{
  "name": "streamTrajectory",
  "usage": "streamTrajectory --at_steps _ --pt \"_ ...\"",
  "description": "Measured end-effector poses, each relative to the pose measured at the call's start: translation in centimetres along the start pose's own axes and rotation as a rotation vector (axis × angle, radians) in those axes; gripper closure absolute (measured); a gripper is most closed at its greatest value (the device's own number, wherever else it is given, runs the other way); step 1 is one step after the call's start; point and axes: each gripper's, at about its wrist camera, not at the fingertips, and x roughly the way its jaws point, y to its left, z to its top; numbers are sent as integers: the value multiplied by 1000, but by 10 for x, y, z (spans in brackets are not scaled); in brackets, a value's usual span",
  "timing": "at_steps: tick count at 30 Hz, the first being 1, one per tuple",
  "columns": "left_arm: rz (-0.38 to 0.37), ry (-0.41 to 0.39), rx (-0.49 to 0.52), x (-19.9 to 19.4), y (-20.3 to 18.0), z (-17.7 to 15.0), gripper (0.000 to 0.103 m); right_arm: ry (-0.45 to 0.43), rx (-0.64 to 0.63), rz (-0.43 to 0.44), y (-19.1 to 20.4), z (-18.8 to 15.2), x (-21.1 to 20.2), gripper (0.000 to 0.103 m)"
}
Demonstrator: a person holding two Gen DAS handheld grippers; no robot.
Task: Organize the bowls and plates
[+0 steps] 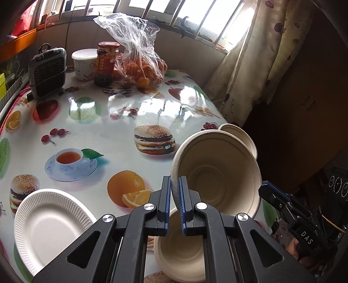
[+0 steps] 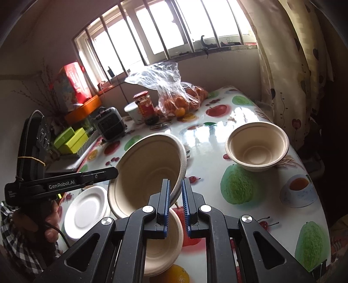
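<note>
Got one tilted bowl (image 1: 217, 172) pinched by its rim on both sides, left gripper (image 1: 174, 196) and right gripper (image 2: 175, 198) jaws clamped shut on it, lifted off the bench (image 1: 121, 113). I'd level it and nest it in the bowl underneath (image 2: 165, 243). I count three bowls, one white plate (image 1: 50, 226)

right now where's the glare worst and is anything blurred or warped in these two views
Left wrist view: window blown out, its reflection glaring on the glossy tablecloth; right side falls into deep shadow; edges bend from the fisheye. Right wrist view: same overexposed window, glare streaks on the cloth beside the far bowl; corners vignette dark; the held bowl looks sharp.
</note>
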Motion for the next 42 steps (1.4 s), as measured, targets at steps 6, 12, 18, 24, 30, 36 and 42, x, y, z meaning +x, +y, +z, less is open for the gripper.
streamTrajectory --at_steps 6,12,18,24,30,36,42 --pt "-3 0 2 -13 3 -15 95 -8 3 9 11 -14 -14 91" --pt "-2 10 5 -19 6 -30 95 2 18 8 17 -31 -19 91" --pt "10 25 16 -19 8 -44 95 25 37 5 19 -48 -18 91" --pt "14 56 9 -14 14 -56 95 49 45 -2 20 -60 -15 91" --pt "17 77 5 -10 16 -63 95 72 56 -8 18 -69 -11 91" --pt "24 100 6 -4 15 -67 95 80 62 -19 17 -75 -9 91" --pt "24 115 7 1 13 -68 95 89 70 -30 15 -78 -6 91"
